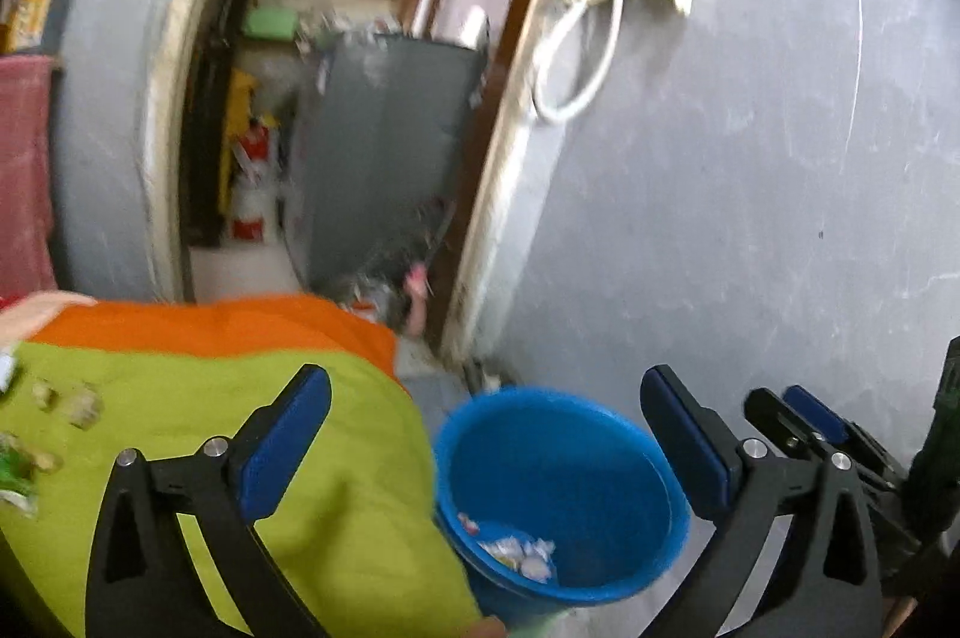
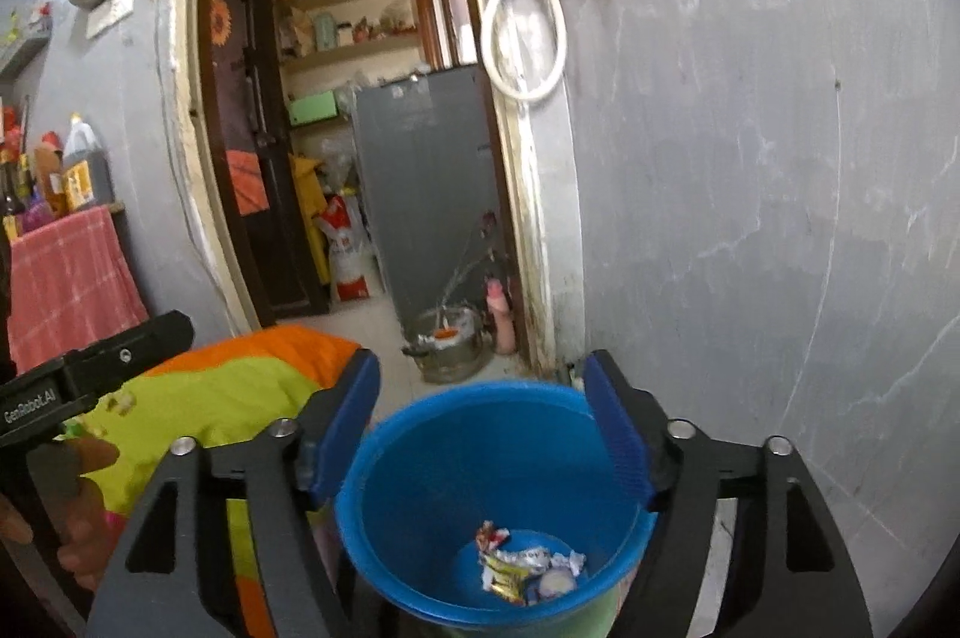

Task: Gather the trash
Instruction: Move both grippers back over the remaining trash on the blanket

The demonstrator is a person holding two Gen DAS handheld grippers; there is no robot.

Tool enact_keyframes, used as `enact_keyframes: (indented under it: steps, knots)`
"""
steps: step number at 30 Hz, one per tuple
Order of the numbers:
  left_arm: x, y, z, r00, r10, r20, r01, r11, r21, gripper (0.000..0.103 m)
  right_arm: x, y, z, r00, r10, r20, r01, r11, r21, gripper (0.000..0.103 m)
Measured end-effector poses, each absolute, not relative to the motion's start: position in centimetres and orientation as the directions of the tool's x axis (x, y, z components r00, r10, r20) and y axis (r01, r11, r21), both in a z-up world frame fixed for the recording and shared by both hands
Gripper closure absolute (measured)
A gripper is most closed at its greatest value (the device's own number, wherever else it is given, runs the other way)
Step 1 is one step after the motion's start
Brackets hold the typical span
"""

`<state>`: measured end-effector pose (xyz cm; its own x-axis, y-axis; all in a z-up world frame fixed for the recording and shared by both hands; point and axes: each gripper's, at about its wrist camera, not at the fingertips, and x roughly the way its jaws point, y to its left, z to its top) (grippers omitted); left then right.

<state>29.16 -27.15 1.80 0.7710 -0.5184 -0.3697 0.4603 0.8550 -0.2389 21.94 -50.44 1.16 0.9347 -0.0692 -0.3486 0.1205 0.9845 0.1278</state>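
Below the open right claw (image 2: 483,434), wrappers (image 2: 522,566) inside blue bucket (image 2: 420,458).

A lived-in home is showing itself here: grey plastered walls (image 2: 750,158) are flaking round a worn doorway (image 2: 198,110), a pantry is opening beyond with cluttered shelves (image 2: 354,32) and a grey fridge (image 2: 426,182), and a bed in an orange-and-green cover (image 1: 240,398) is lying beside a blue bucket (image 2: 480,458).
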Motion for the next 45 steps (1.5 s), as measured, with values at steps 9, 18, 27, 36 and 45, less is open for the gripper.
enact_keyframes:
  steps: [9,18,27,36,45]
  knots:
    - [26.2,-21.1,4.4,0.857,-0.394,-0.332,0.360,0.919,-0.162,0.002,20.0,-45.9,4.6,0.962,-0.030,-0.271,0.065,0.990,0.122,0.002]
    - [22.1,-14.1,5.3,0.929,-0.281,-0.241,0.255,0.958,-0.132,0.002,18.8,-40.2,6.3,0.973,0.044,-0.228,-0.020,0.994,0.106,0.000]
    - [19.5,-8.0,6.1,0.962,-0.166,-0.215,0.148,0.984,-0.098,0.002,18.4,-33.9,7.4,0.973,0.136,-0.185,-0.120,0.988,0.100,0.000]
    - [17.9,-2.4,5.5,0.974,-0.063,-0.218,0.043,0.995,-0.093,0.002,18.9,-28.3,7.4,0.962,0.221,-0.160,-0.206,0.973,0.108,0.000]
    - [18.1,1.4,4.4,0.973,0.018,-0.230,-0.042,0.994,-0.102,0.002,20.3,-24.2,6.4,0.940,0.295,-0.171,-0.285,0.955,0.084,0.000]
